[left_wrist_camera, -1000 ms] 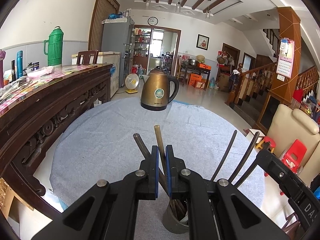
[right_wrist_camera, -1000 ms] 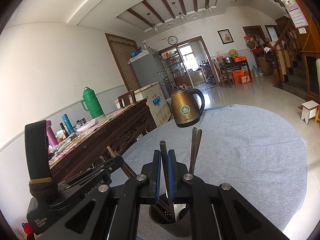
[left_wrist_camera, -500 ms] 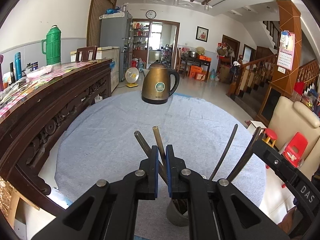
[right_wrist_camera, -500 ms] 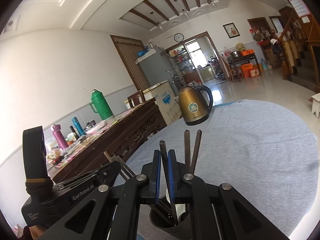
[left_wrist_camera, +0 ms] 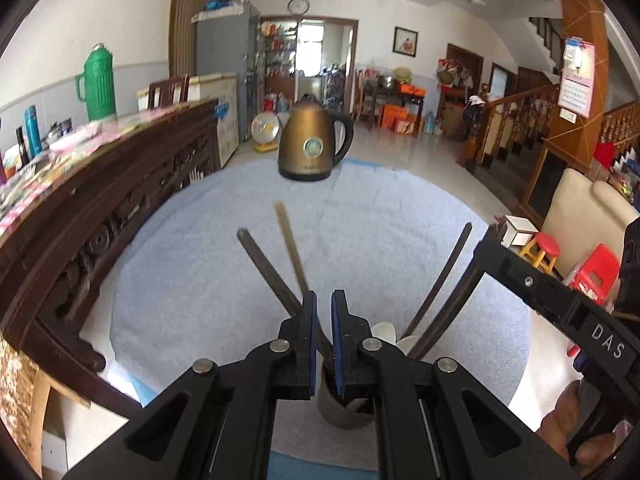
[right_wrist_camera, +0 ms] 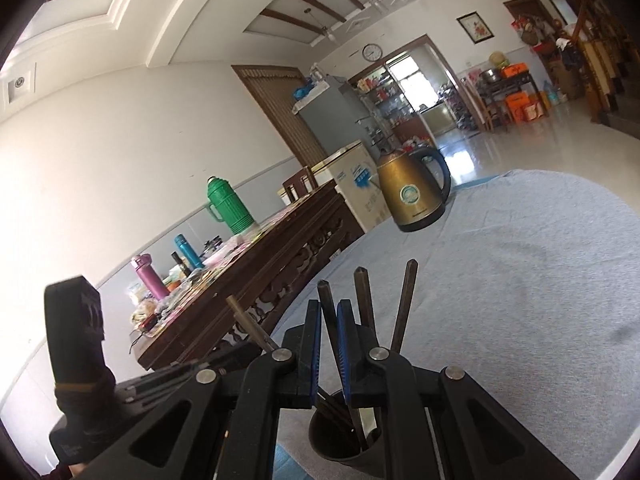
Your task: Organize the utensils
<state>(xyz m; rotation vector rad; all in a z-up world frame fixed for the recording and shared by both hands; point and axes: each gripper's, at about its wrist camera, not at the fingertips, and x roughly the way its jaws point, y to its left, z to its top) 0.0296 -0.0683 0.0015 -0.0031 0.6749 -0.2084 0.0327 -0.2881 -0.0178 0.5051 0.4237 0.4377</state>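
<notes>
A grey cup [left_wrist_camera: 340,416] [right_wrist_camera: 340,446] stands on the blue-grey tablecloth [left_wrist_camera: 360,220], close under both grippers. It holds several dark chopsticks and white spoons [left_wrist_camera: 384,332]. My left gripper [left_wrist_camera: 323,294] is shut; a blurred light-brown chopstick [left_wrist_camera: 290,248] [right_wrist_camera: 248,324] runs into its tip, leaning left. A dark chopstick [left_wrist_camera: 264,268] crosses behind its fingers into the cup. My right gripper [right_wrist_camera: 329,304] is shut on a dark chopstick [right_wrist_camera: 326,300] whose lower end is in the cup. Two more chopsticks [right_wrist_camera: 362,296] stand just right of it.
A bronze kettle [left_wrist_camera: 312,148] [right_wrist_camera: 412,196] stands at the far edge of the round table. A carved wooden sideboard [left_wrist_camera: 100,184] with a green thermos [left_wrist_camera: 98,80] and bottles runs along the left. A cream chair [left_wrist_camera: 580,216] and red stools [left_wrist_camera: 548,248] stand to the right.
The left view has tipped down toward the table, and the light-brown chopstick now leans further left and is blurred. The right gripper has rolled and shifted, its dark chopstick still between the pads.
</notes>
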